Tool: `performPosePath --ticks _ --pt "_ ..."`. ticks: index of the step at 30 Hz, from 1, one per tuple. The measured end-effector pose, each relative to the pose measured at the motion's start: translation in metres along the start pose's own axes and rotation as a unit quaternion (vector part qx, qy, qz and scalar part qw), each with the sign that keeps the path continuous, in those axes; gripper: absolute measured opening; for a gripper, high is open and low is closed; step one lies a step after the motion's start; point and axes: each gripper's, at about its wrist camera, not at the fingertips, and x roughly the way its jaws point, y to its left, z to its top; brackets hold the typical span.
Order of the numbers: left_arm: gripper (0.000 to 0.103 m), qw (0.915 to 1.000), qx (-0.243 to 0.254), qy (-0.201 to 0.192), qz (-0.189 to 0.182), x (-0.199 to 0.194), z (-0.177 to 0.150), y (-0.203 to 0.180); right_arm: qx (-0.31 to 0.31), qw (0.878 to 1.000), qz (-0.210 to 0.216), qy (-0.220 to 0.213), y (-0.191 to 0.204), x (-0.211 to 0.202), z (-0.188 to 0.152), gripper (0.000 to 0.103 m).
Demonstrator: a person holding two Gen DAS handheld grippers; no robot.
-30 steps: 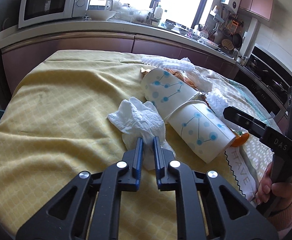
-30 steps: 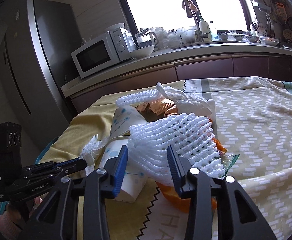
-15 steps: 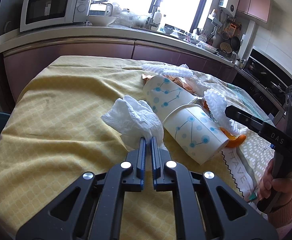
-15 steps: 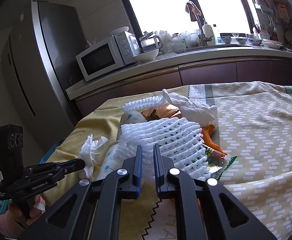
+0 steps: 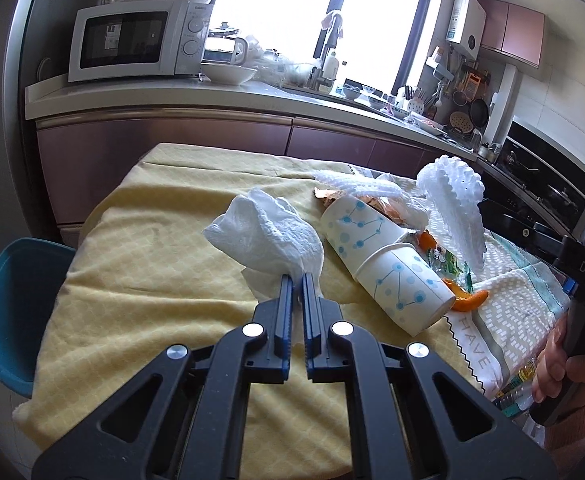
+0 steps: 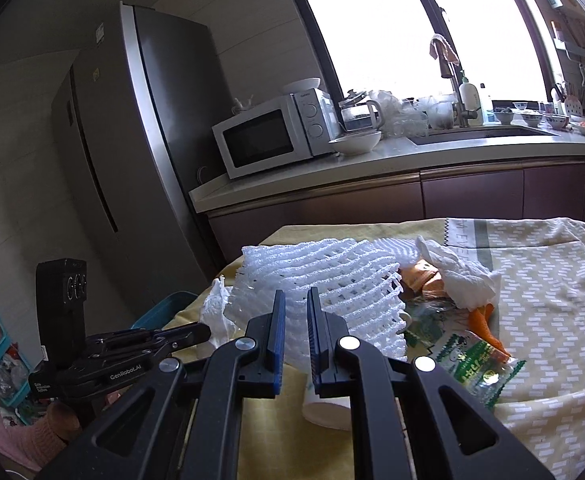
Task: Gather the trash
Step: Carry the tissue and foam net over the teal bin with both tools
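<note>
Crumpled white paper tissue (image 5: 266, 236), white foam netting (image 6: 316, 280), matt yellow woven cloth (image 5: 148, 264).

We see the table (image 5: 140, 280) under its tablecloth, with the bin (image 5: 8, 304) just off its left edge. On the cloth, the crumpled tissue (image 5: 264, 236) lies left of two paper cups (image 5: 376, 260) nested on their sides. Right of the cups sits orange peel (image 5: 468, 302), and the foam net (image 5: 456, 208) rises behind it. Far behind the table runs the counter (image 5: 252, 100), bearing the microwave (image 5: 132, 46) at its left.
</note>
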Motion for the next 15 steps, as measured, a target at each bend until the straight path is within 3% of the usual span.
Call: performPosePath --ticks 8,15 --pt "0.005 0.9975 -0.029 -0.032 0.057 -0.051 0.002 0.060 -0.045 0.995 0.088 0.029 0.064 0.044 0.011 0.009" --pt "0.005 0.9888 -0.070 -0.043 0.124 -0.088 -0.003 0.129 -0.072 0.982 0.162 0.070 0.120 0.093 0.015 0.009"
